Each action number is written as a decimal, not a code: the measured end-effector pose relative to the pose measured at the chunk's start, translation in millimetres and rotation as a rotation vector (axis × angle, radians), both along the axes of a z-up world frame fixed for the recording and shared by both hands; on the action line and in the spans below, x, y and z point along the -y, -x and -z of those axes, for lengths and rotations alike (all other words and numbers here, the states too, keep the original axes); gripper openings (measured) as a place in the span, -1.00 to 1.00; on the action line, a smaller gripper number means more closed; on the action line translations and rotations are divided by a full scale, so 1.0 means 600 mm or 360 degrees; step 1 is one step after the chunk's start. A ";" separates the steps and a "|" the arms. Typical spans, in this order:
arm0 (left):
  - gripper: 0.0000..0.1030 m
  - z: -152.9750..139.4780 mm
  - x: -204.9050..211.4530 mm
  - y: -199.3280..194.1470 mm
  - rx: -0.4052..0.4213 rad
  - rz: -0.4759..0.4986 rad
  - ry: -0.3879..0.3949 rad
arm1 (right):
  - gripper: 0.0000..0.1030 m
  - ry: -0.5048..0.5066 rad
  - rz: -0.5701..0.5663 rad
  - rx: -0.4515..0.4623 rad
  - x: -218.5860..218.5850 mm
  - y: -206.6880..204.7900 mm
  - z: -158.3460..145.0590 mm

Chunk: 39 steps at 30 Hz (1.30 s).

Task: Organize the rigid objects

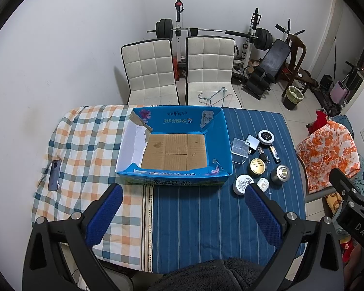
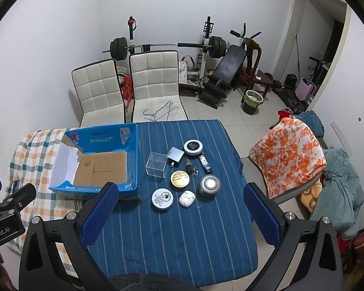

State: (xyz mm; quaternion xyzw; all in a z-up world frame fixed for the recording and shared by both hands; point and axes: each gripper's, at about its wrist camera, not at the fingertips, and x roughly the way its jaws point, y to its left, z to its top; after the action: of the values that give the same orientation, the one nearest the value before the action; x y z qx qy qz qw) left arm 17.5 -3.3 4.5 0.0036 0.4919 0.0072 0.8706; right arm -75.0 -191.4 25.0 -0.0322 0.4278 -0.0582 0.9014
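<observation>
An empty blue cardboard box (image 1: 220, 150) (image 2: 132, 150) stands open on the table. Right of it lie several small rigid objects: a clear plastic cube (image 2: 157, 163), a silver charger (image 2: 176, 155), a round black-and-white tin (image 2: 193, 146), a gold-lidded jar (image 2: 180, 178), a silver jar (image 2: 209, 184), a white round tin (image 2: 162, 199), a white earbud case (image 2: 186, 198), keys (image 2: 191, 168) and a small dark tube (image 2: 205, 163). My left gripper (image 1: 183, 192) is open and empty, held above the table in front of the box. My right gripper (image 2: 180, 192) is open and empty, above the objects.
A phone (image 1: 54, 175) lies on the checked cloth at the left. Two white chairs (image 1: 155, 72) stand behind the table. A chair draped with orange floral cloth (image 2: 288, 155) stands at the right. Gym equipment (image 2: 216, 48) fills the far wall.
</observation>
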 end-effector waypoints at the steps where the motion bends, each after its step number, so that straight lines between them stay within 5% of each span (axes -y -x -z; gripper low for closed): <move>1: 0.99 -0.002 0.001 0.002 -0.0001 0.0001 -0.0003 | 1.00 -0.0002 0.0001 -0.0002 0.001 0.000 0.001; 21: 0.99 0.005 0.009 -0.006 -0.0008 0.0012 0.0001 | 1.00 -0.0028 0.0025 -0.0037 0.016 -0.013 0.015; 27: 0.99 0.027 0.082 -0.069 -0.0025 0.0123 -0.0003 | 1.00 -0.0111 0.0135 -0.0128 0.073 -0.069 0.040; 33: 0.99 0.097 0.185 -0.193 -0.0126 0.0291 -0.0025 | 1.00 -0.0144 0.0288 -0.0279 0.185 -0.197 0.123; 39: 0.99 0.264 0.299 -0.332 -0.0472 0.0414 -0.0057 | 1.00 -0.0223 0.0391 -0.0639 0.297 -0.345 0.298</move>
State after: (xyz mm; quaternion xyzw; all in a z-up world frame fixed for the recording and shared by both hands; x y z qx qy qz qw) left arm 216.5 -182.8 -153.9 0.0837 0.6101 -0.0971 0.7819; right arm 132.0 -369.4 -153.6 0.0718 0.6020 -0.1300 0.7845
